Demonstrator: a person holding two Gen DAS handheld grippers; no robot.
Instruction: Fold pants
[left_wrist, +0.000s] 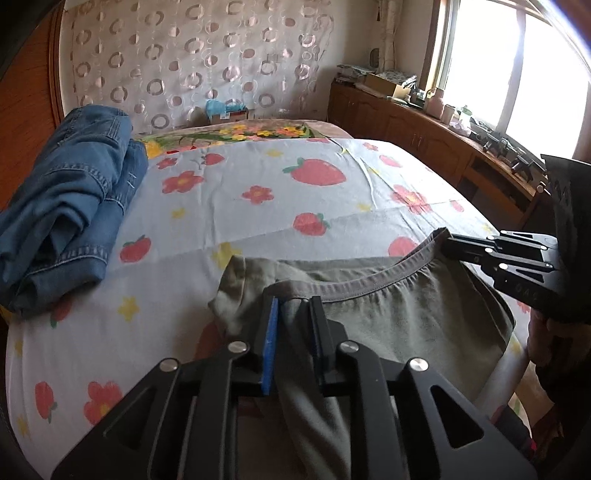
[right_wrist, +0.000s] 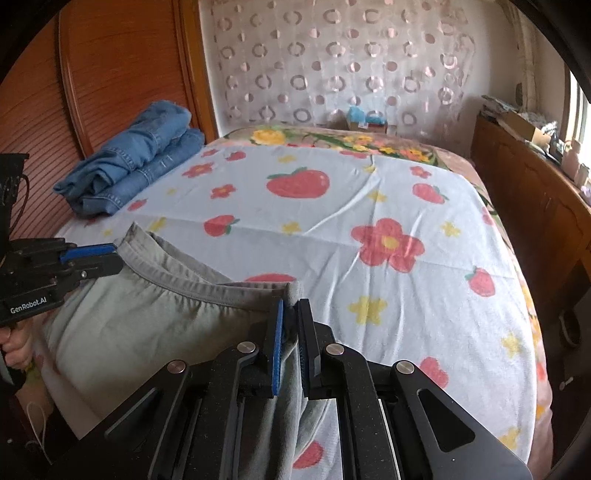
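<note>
Closed on the waistband at one end: left gripper (left_wrist: 291, 314), blue pad (left_wrist: 271, 332) against a bunched fold of the grey-green pants (left_wrist: 388, 317), cloth hanging down between the fingers. Clamped likewise on the other end of the waistband: right gripper (right_wrist: 290, 314), fingers nearly together with only fabric between. Stretched between the two, the waistband (left_wrist: 369, 282), sagging in a shallow curve at the near edge of the bed. Draped off that edge toward the camera, the rest of the pants. Glimpsed under the left gripper's handle, part of a hand (right_wrist: 16, 347). Spread beyond, a pale sheet (right_wrist: 332, 221) printed with strawberries and flowers, lying flat. Stacked farther back on the left of the bed, folded blue jeans (left_wrist: 70, 199), against a wooden headboard (right_wrist: 122, 74). Hung behind, a curtain (left_wrist: 192, 59) with ring patterns. Stood along the right wall, a low wooden cabinet (left_wrist: 413, 129) beneath a bright window (left_wrist: 517, 74).
</note>
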